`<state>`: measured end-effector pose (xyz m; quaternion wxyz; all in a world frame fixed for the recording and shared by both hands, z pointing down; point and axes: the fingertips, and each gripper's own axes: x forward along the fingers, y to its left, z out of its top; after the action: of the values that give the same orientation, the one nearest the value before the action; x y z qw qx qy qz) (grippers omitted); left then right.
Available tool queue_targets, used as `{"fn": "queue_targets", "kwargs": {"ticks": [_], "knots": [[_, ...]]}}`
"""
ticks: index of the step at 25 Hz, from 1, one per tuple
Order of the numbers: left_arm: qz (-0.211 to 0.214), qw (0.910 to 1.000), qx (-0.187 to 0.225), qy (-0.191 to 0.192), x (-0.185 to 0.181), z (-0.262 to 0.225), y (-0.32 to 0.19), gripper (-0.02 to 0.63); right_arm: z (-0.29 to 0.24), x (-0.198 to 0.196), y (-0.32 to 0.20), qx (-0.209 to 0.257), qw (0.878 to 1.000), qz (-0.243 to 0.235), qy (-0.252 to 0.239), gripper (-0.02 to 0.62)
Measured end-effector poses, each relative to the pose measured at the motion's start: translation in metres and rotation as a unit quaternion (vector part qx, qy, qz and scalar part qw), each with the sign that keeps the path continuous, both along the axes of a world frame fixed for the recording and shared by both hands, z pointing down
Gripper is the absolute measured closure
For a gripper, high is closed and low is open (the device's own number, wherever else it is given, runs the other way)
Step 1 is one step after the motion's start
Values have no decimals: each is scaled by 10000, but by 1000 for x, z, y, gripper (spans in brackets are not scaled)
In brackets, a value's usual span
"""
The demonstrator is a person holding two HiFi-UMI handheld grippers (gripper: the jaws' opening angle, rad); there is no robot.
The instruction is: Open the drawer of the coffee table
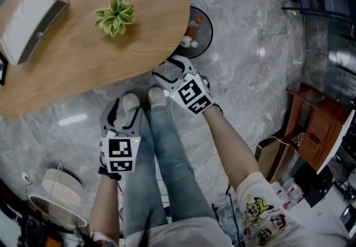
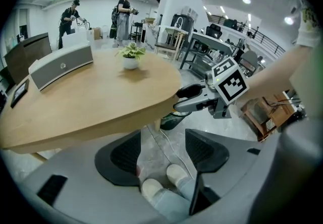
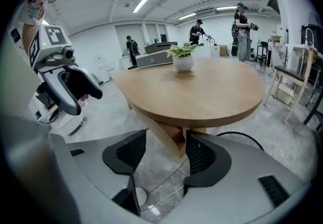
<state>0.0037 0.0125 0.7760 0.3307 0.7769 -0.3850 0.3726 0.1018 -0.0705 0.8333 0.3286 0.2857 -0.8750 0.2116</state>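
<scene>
The left gripper (image 1: 124, 111) and right gripper (image 1: 167, 69) are being held, jaws spread and empty, just short of the coffee table's (image 1: 111, 57) near edge, while its drawer is being hidden from every view, so a blind grab on the bare rim is being risked.

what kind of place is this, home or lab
Likely a big open lab or workshop hall, not a home: ceiling strip lights, people standing at work in the background, and wide bare floor around the wooden table.
</scene>
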Motion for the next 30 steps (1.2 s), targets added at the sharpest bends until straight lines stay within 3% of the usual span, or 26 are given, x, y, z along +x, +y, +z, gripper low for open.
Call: {"fn": "queue_targets", "kwargs": {"ticks": [5,9,16,30], "knots": [[-72,10000,-16,-31,-4,7,1,350,8,-7,-5,32,9991,-421,47,365],[-44,9999,-64,-74,-4,11,3,351,15,-7,-12,117,9980,-601,173,428],[-20,9999,-141,-95,2,11,12,350,15,-3,-8,178,9928,-1175,147,471],[27,9998,1,-178,3,6,-7,350,8,4,-5,487,9855,-1624,101,515]]}}
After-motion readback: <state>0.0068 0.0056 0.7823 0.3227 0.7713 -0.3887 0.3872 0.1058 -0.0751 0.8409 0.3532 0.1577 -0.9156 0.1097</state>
